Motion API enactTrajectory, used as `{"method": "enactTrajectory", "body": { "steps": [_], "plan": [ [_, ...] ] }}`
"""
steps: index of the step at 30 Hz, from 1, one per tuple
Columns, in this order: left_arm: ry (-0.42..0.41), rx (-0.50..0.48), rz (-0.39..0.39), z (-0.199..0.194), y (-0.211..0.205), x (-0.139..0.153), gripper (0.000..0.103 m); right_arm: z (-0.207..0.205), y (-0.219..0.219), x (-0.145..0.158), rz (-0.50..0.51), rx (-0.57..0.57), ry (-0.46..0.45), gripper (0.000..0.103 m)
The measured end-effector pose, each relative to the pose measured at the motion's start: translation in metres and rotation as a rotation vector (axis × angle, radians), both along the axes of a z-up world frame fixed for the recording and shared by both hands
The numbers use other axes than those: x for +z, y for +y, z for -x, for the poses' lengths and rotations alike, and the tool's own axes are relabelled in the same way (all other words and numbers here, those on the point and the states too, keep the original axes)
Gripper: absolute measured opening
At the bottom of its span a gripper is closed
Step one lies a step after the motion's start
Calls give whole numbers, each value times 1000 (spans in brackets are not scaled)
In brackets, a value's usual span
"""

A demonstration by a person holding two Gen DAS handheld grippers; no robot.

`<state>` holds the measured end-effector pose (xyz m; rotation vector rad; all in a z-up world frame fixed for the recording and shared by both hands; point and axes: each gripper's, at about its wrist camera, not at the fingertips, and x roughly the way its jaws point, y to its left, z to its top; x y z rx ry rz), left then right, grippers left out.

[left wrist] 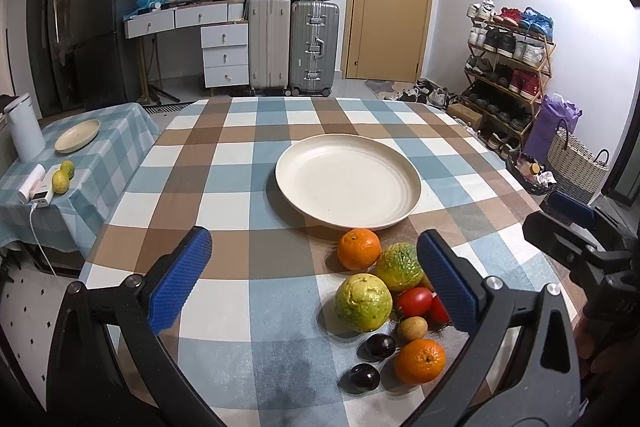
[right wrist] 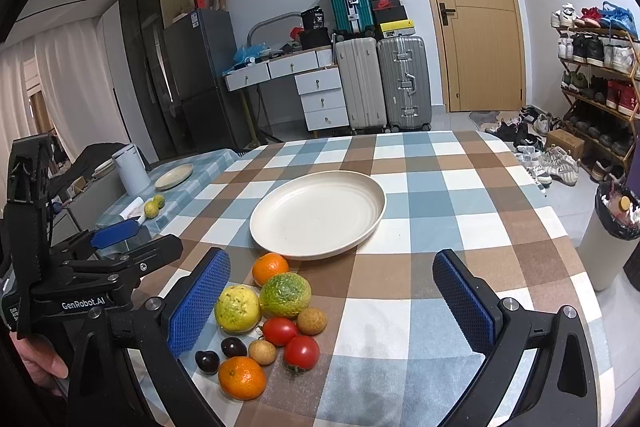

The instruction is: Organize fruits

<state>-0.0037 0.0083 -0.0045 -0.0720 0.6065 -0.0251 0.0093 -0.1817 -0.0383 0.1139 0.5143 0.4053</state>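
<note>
Your left gripper (left wrist: 314, 281) and right gripper (right wrist: 332, 301) both hover with fingers spread wide, holding nothing. Nearest you on the checked tablecloth (right wrist: 420, 195), the fruit lies clustered: 2 dark plums (right wrist: 234, 347), 2 oranges (right wrist: 241, 377), 2 tomatoes (right wrist: 301, 353), 2 small brown fruits (right wrist: 312, 320), a yellow-green guava (right wrist: 237, 308) and a green-yellow citrus (right wrist: 285, 295). Just beyond them, the cream plate (right wrist: 320, 215) holds nothing. Farther left, a side table (left wrist: 116, 147) carries a smaller plate (left wrist: 77, 135), also bare, and 2 limes (left wrist: 61, 181).
</note>
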Motion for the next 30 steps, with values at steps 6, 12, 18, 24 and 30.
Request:
{"method": "enactTrajectory", "body": {
  "steps": [6, 12, 18, 24, 30],
  "plan": [
    [0, -2, 1, -1, 2, -2, 103, 1, 0, 0, 0, 1, -1, 103],
    [1, -2, -1, 0, 0, -2, 103, 1, 0, 0, 1, 0, 0, 103],
    [10, -15, 6, -2, 0, -6, 103, 1, 0, -2, -1, 2, 2, 103],
    [21, -32, 21, -4, -3, -10, 103, 0, 1, -7, -1, 4, 8, 103],
    [59, -72, 76, -15, 2, -22, 102, -3, 0, -11, -6, 3, 20, 103]
  ]
}}
